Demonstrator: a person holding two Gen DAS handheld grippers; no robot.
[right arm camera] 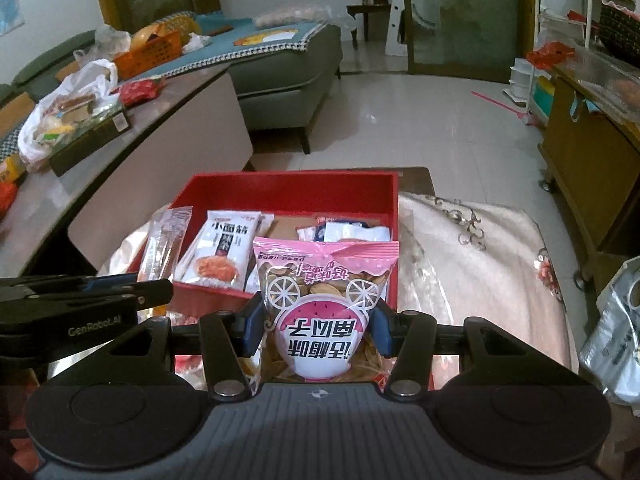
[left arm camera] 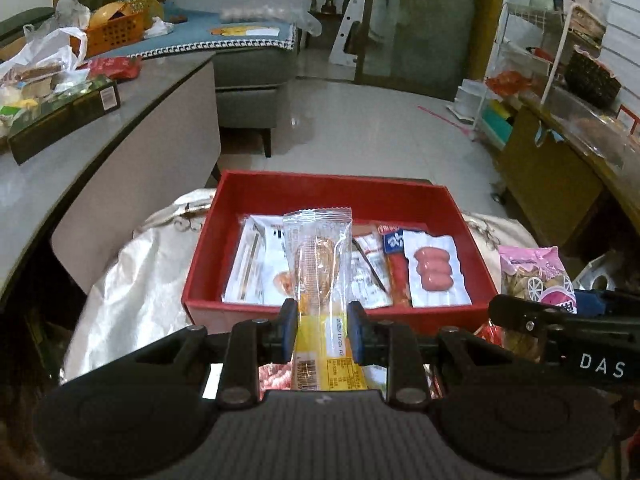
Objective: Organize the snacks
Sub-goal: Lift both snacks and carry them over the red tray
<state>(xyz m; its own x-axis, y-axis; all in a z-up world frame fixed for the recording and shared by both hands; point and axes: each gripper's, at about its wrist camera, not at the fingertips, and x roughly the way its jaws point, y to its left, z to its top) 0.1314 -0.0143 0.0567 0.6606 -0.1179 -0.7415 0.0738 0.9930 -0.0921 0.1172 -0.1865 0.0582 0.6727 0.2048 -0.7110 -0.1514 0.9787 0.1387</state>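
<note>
One red box sits beyond the fingers. Two packets are pinched: one clear-yellow packet, one pink packet. About five packets lie inside (overlapping, so uncertain).

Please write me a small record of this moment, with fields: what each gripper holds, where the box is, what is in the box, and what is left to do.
left gripper: shut on clear-and-yellow snack stick
right gripper: shut on pink snack bag
red box: open, on a pale embroidered cloth, just ahead of both grippers
in the box: white noodle packet, sausage packet, several other packets
left to do: both held snacks are not yet in the box
</note>
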